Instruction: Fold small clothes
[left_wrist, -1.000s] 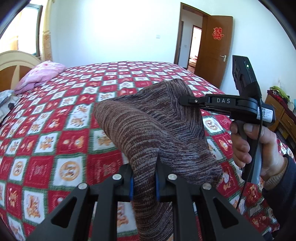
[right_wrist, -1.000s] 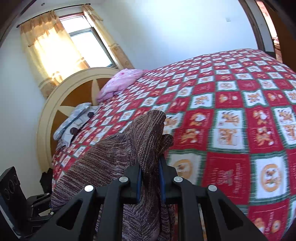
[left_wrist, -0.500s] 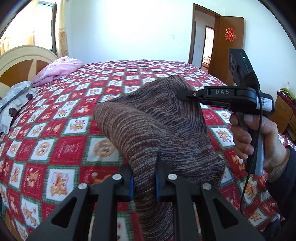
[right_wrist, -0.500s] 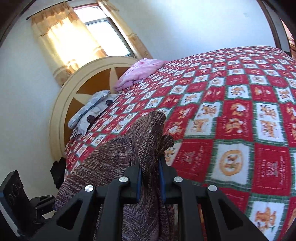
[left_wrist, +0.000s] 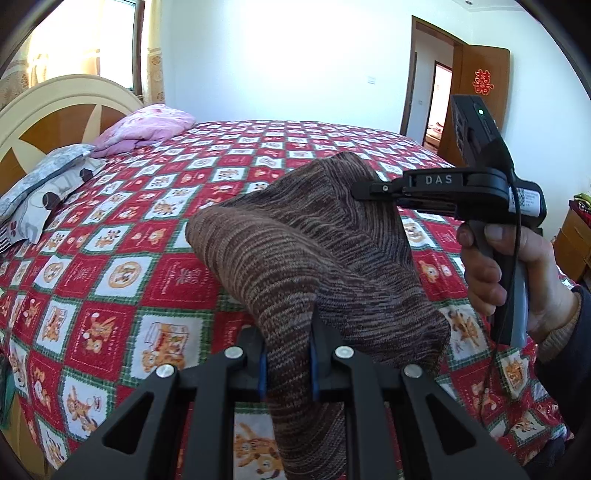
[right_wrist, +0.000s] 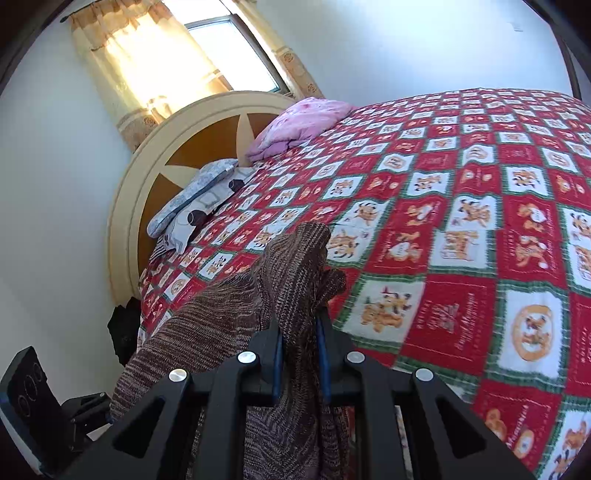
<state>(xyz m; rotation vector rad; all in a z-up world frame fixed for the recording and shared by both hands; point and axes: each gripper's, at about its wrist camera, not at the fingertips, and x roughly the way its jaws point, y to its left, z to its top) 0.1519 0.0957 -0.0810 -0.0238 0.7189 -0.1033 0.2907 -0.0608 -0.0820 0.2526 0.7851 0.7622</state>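
Note:
A brown striped knit garment (left_wrist: 303, 258) hangs in the air above the bed, stretched between both grippers. My left gripper (left_wrist: 286, 354) is shut on one edge of it at the bottom of the left wrist view. My right gripper (right_wrist: 300, 350) is shut on another bunched edge of the garment (right_wrist: 295, 266). The right gripper also shows from the side in the left wrist view (left_wrist: 369, 192), clamped on the garment's far corner, held by a hand (left_wrist: 517, 280). The lower part of the garment hangs out of sight below the fingers.
The bed carries a red, white and green cartoon quilt (left_wrist: 147, 229). A pink pillow (left_wrist: 147, 125) and a grey patterned pillow (left_wrist: 44, 181) lie by the round headboard (right_wrist: 177, 155). A wooden door (left_wrist: 480, 92) stands open at the back right. The left gripper's body shows at lower left (right_wrist: 33, 402).
Both grippers have swung left with the garment still clamped, so the headboard and pillows come further into view. The garment's shape between them is about the same.

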